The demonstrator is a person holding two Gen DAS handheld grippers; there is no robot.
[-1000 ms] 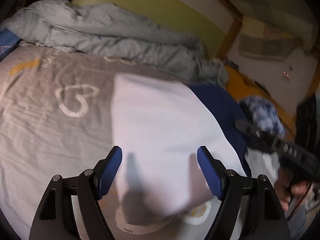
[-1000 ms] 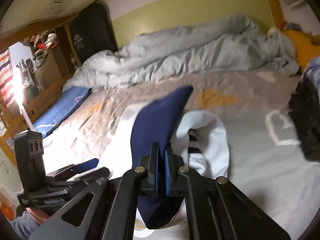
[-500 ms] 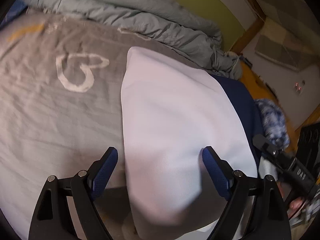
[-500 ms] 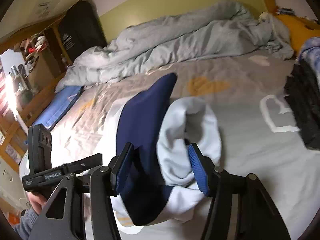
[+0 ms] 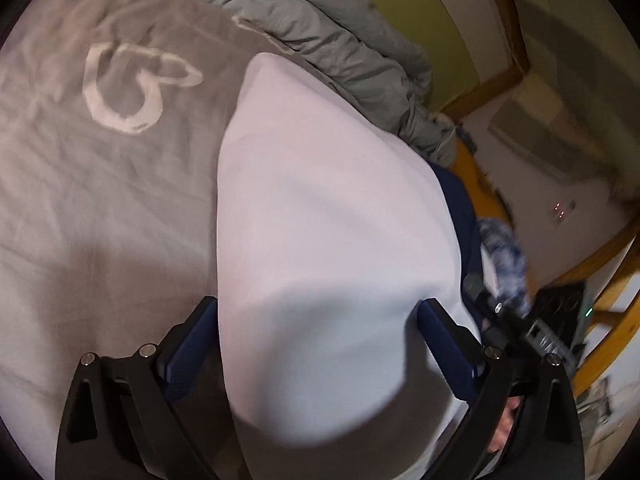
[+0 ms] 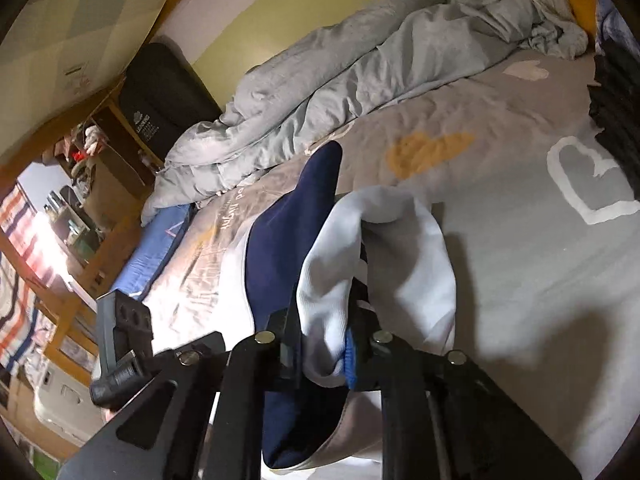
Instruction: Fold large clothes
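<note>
A crumpled grey duvet (image 5: 340, 40) lies beyond your white-and-navy garment (image 5: 328, 240), which runs near-to-far on the bed (image 5: 100, 200). Your left hand-held gripper (image 5: 320, 344), jaws just widened, straddles it; your right hand-held gripper (image 6: 324, 344), jaws just narrowed, pinches its white fold.

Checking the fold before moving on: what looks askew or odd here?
The white and navy garment lies bunched, its white cuff humped up rather than flat; the right gripper pinches its edge. A crumpled grey duvet is heaped behind.
</note>
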